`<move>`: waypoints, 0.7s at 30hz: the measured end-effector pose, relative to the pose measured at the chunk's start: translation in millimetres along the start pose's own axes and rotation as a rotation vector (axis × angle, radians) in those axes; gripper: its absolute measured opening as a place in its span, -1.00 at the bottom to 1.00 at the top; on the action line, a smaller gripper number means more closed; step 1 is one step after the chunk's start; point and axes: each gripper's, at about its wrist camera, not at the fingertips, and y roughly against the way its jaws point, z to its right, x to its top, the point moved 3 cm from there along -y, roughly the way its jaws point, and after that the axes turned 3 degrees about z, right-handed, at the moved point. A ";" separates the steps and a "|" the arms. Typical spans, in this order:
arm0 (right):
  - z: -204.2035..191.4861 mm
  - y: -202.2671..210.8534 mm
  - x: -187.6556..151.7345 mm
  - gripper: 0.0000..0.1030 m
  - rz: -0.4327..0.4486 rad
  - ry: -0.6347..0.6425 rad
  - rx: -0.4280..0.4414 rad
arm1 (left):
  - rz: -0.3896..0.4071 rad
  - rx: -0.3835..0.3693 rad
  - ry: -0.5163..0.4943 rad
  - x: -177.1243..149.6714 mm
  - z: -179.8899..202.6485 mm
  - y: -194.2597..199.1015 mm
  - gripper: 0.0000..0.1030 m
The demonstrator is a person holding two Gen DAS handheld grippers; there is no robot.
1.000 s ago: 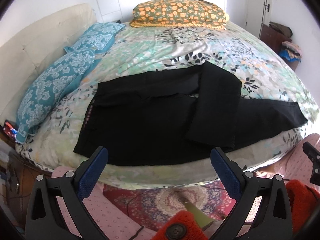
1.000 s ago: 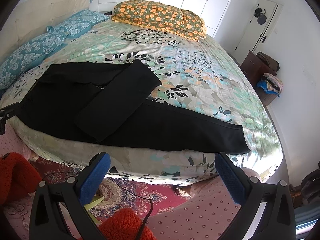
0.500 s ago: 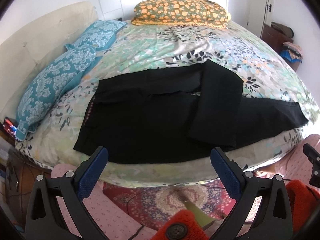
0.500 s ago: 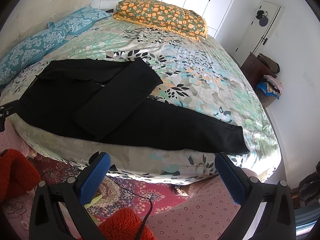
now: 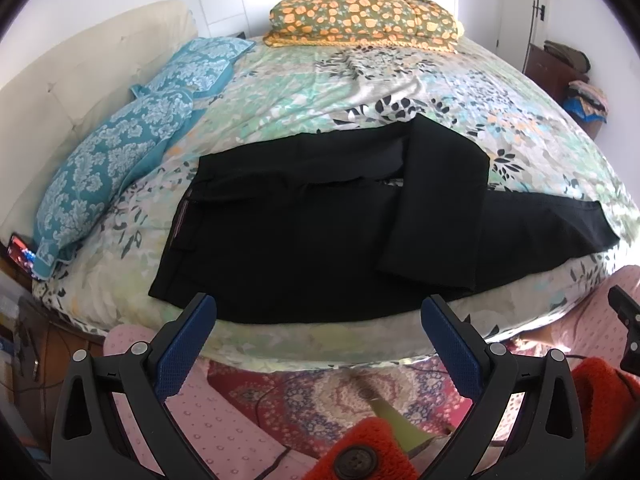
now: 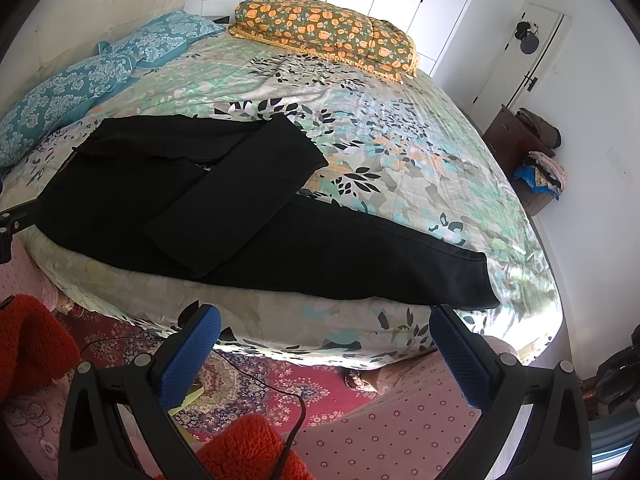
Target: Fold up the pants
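Both claws are spread wide with nothing in them: the left gripper (image 5: 318, 322) and the right gripper (image 6: 324, 334) hang off the near edge of the bed (image 6: 400, 140), blue pads (image 5: 186, 344) clear of any fabric, touching nothing. Under them there's a red patterned rug (image 6: 256, 380) with a black cable (image 6: 280, 390) running over it, and some fuzzy red-orange knit (image 5: 368, 452) with a dark button poking in at the bottom. The black pants (image 5: 304, 232) lie flat along the near edge of the bed on a floral bedspread: waistband toward the headboard side, one leg stretched out along the edge toward the foot, the other leg folded back and lying diagonally over the middle. There's a thin striped strip at the waistband edge but I can't read any label or writing on it. Farther back, two teal patterned pillows (image 5: 116, 168) sit by the cream headboard (image 5: 80, 76), and an orange floral pillow (image 5: 360, 20) lies at the far edge.
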 end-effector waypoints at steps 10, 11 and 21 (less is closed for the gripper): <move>0.0 -2.9 -1.3 1.00 -0.004 -0.009 0.015 | -0.003 0.007 -0.017 -1.5 4.8 0.1 0.99; -1.9 -2.5 -0.7 1.00 -0.003 -0.003 0.016 | -0.004 0.007 -0.016 -1.6 5.5 0.3 0.99; -5.2 -2.4 -0.9 1.00 -0.003 0.009 0.020 | -0.017 -0.003 -0.007 -1.1 3.9 -3.2 0.99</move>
